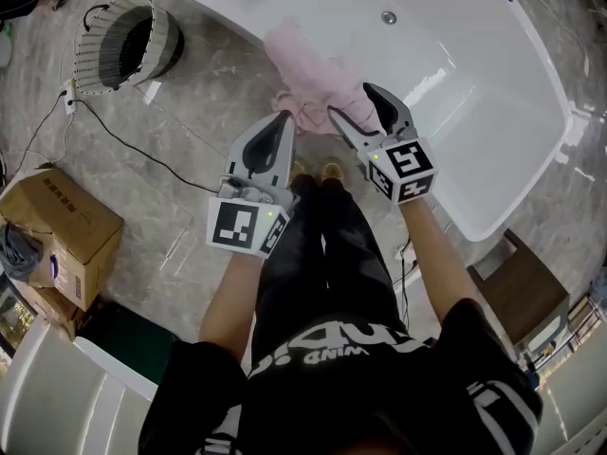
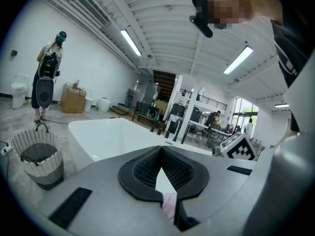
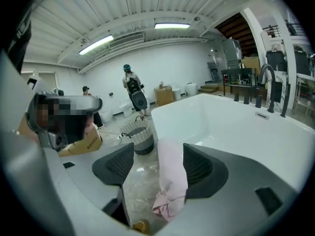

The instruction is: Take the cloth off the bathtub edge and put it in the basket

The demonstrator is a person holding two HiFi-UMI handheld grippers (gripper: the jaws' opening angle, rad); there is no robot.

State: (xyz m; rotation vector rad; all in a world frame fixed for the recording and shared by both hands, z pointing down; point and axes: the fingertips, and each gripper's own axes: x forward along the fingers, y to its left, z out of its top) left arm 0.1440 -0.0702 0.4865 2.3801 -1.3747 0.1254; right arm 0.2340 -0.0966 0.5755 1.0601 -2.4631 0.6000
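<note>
Nearest me, my left gripper (image 1: 275,126) is closed on nothing and held low beside the work, which I judge keeps it out of the way. My right gripper (image 1: 356,102) stands wide open and tipped downward, its jaws framing the pink cloth (image 1: 308,74) without pressing on it, so it looks lined up for a pinch. The cloth hangs draped over the near edge of the white bathtub (image 1: 493,207), with its bunched end low toward the floor. The basket (image 1: 123,41) waits well apart on the floor to the left, so I expect a sideways carry.
</note>
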